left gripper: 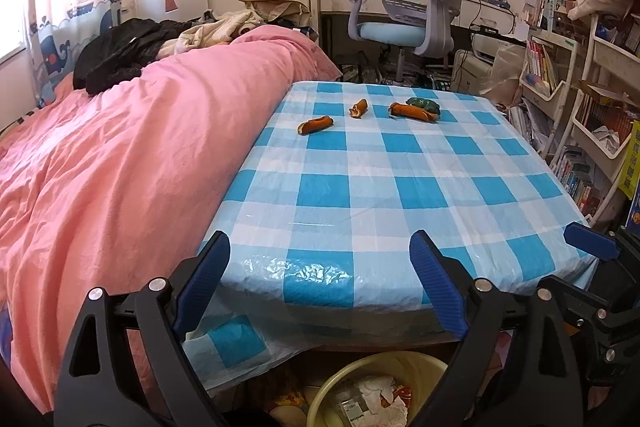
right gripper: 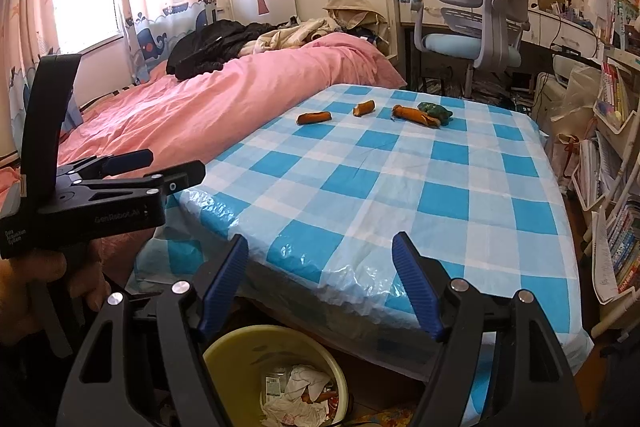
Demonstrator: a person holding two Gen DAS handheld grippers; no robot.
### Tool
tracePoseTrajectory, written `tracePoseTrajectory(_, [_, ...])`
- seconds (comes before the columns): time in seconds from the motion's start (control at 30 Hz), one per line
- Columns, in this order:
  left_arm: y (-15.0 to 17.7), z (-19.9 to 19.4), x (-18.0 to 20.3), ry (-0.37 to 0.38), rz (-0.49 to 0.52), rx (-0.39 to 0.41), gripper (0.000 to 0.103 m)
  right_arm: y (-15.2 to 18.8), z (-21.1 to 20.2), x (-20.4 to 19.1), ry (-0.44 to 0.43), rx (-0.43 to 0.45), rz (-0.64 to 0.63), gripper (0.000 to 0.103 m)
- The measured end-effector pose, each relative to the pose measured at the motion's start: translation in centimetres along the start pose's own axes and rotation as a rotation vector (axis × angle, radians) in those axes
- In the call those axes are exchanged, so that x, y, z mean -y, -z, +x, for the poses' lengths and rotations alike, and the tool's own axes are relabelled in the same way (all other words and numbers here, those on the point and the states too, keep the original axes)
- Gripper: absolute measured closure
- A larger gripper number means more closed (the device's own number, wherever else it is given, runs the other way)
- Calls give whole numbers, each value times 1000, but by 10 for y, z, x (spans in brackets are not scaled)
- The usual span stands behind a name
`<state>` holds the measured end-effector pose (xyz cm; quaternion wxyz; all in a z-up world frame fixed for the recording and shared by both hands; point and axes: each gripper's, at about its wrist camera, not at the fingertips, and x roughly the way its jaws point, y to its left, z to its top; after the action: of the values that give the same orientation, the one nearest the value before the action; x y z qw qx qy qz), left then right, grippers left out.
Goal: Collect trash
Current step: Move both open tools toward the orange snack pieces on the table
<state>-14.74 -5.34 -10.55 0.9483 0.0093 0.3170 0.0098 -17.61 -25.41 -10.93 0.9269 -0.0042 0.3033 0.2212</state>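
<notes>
Half the yellow bin (right gripper: 224,351) hides behind the right tool (right gripper: 320,255).

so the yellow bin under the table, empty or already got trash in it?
Partly filled. The round yellow plastic bin holds crumpled white paper and wrappers, with its inner wall bare above them.

right gripper (right gripper: 320,283) jaws apart, empty | peels (right gripper: 314,117) on table (right gripper: 400,187) | bin (right gripper: 240,351) below
</notes>
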Motion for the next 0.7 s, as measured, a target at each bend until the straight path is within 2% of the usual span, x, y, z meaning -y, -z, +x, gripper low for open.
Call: tracePoseTrajectory(0.7, [-10, 11, 7, -12, 38, 12, 13, -11, 9, 7, -16, 10, 11, 29])
